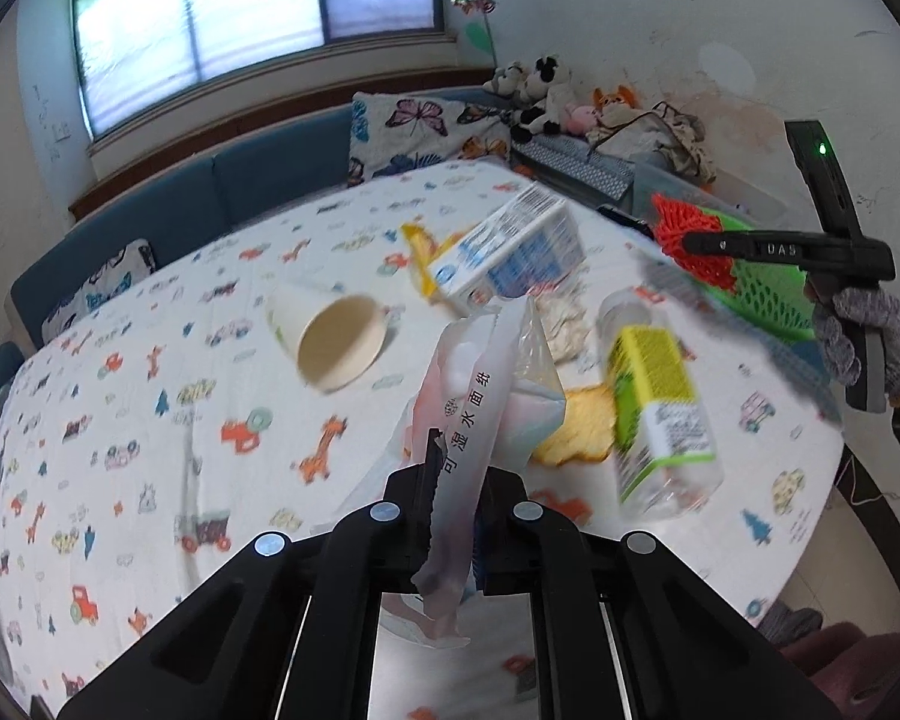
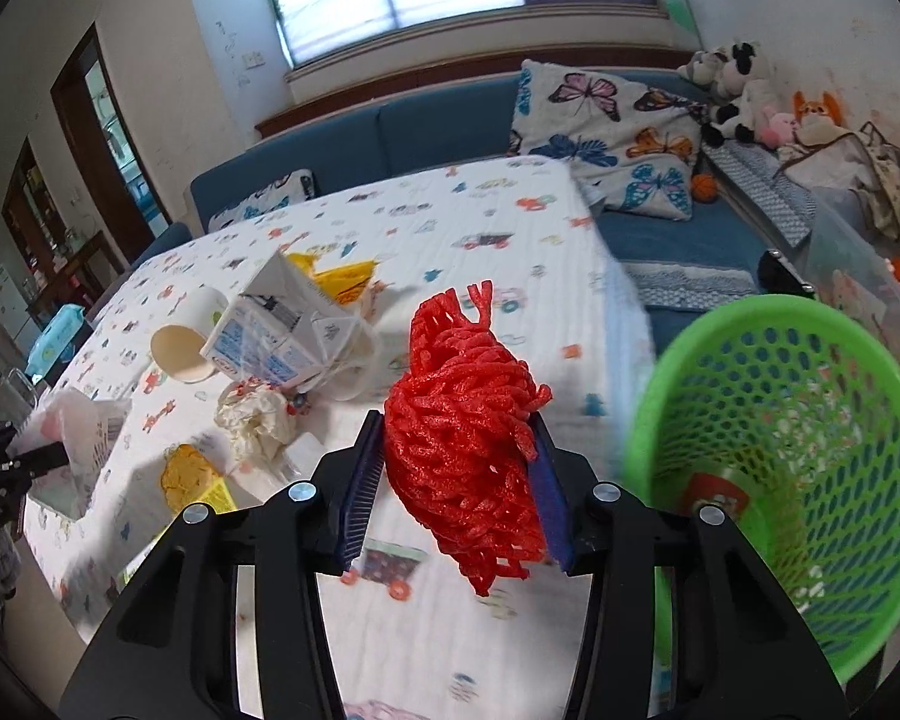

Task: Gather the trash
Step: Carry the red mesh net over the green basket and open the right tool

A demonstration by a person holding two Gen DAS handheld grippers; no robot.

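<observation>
Trash lay scattered across the tabletop (image 1: 150,276), which was covered in a white cloth printed with cartoon vehicles and animals. We held the left hand-held gripper (image 1: 456,480) closed on a translucent plastic wrapper (image 1: 468,420) printed with Chinese characters, its loose end standing up above the cloth. The right hand-held gripper (image 2: 459,480) was clamped on a bunched red foam net (image 2: 462,420), raised above the tabletop just left of the green basket (image 2: 720,348).

That basket was a perforated plastic one at the tabletop's right edge. Through its mesh we could make out something pale with a red patch near the bottom, but it was too blurred to name.

Among the litter, a paper cup (image 1: 336,348) lay on its side with its open mouth toward the left camera, showing a bare inside. Behind it a blue and white carton (image 1: 510,252) lay tipped over, touching a yellow wrapper (image 1: 420,246). A clear plastic bottle (image 1: 654,402) with a green and yellow label lay on its side nearer us, beside a yellow sponge-like piece (image 1: 582,426). A crumpled white paper wad (image 2: 255,414) sat between the carton and the bottle.
</observation>
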